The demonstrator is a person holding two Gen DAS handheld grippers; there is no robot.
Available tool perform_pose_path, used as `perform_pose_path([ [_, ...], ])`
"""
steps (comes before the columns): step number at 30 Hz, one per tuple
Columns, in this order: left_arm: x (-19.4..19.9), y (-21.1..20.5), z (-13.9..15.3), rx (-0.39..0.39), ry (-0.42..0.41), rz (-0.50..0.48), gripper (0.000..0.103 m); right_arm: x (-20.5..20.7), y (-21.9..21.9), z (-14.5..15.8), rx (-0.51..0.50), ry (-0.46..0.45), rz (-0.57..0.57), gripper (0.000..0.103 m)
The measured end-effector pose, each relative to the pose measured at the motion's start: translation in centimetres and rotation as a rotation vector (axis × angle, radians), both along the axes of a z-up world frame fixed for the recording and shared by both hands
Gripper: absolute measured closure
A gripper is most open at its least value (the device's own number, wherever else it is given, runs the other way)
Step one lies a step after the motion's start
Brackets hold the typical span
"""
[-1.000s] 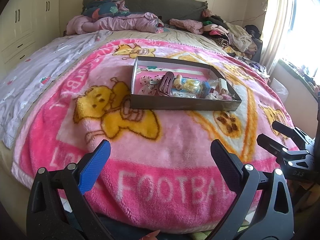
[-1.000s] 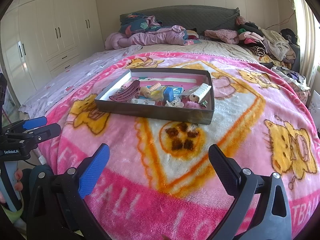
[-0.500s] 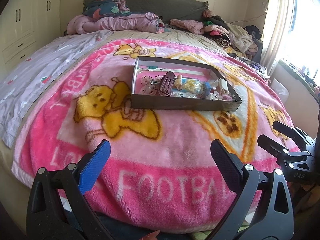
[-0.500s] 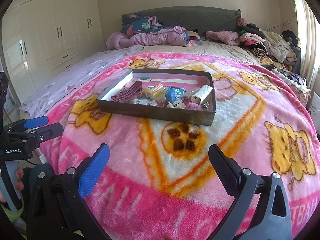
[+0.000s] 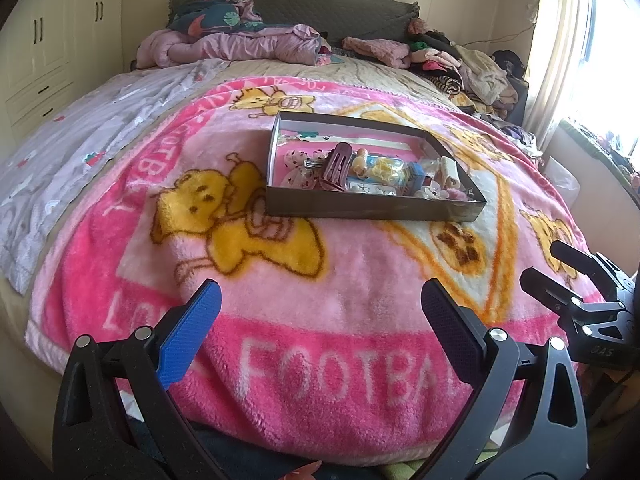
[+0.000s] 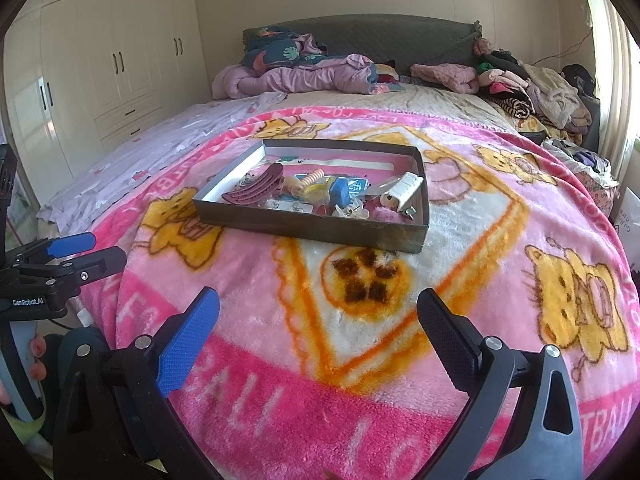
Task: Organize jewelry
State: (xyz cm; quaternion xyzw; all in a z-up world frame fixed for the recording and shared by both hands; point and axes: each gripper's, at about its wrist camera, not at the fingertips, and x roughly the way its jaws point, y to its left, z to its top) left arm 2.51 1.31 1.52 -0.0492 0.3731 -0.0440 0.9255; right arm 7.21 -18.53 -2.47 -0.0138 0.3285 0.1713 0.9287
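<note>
- The left gripper fills the bottom of the left wrist view with its jaws spread wide and nothing between them; only the pink blanket shows in the gap.
- The right gripper sits the same way at the bottom of the right wrist view, jaws wide apart and empty.
- Each gripper also shows in the other's view: the right one at the right edge of the left view, the left one at the left edge of the right view, both low beside the bed's near edge.
- A broad band of bare blanket lies between both grippers and the tray, which sits just above the middle of each frame, well apart from either claw.
- The blanket's near hem drops off at the bottom of the frame; a grey sheet covers the left side of the bed.
- The tray is a shallow dark box with a pink patterned floor. It holds a dark red hair claw at its left, a blue block near the middle, a white ribbed clip at the right, and a beige spiral piece.
- Smaller pale and yellowish bits lie tangled between them, too small to name.
- The tray's near wall hides whatever lies against it.
- Heaped clothes crowd the upper right, bedding the top centre; the wardrobe is cut off at upper left.
</note>
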Motion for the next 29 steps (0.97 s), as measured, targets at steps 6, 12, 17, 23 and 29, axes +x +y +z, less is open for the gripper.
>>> perform_pose_path([
  [6, -0.2, 0.2, -0.1, 0.003, 0.002, 0.005, 0.011, 0.0, -0.1, 0.0, -0.001, 0.000, -0.004, 0.007],
  [12, -0.2, 0.5, -0.3, 0.005, 0.015, 0.020, 0.011, 0.2, -0.6, 0.2, -0.004, 0.001, -0.018, 0.007],
  [17, 0.6, 1.4, -0.8, -0.022, 0.029, 0.046, 0.011, 0.9, -1.8, 0.2, -0.004, 0.003, -0.041, 0.007],
  [23, 3.9, 4.3, -1.9, 0.005, 0.058, 0.160, 0.011, 3.2, -4.8, -0.6, 0.008, 0.023, -0.138, 0.007],
  [29, 10.0, 10.4, -4.0, 0.063, 0.101, 0.326, 0.011, 10.2, -14.0, -3.5, -0.063, 0.068, -0.405, 0.007],
])
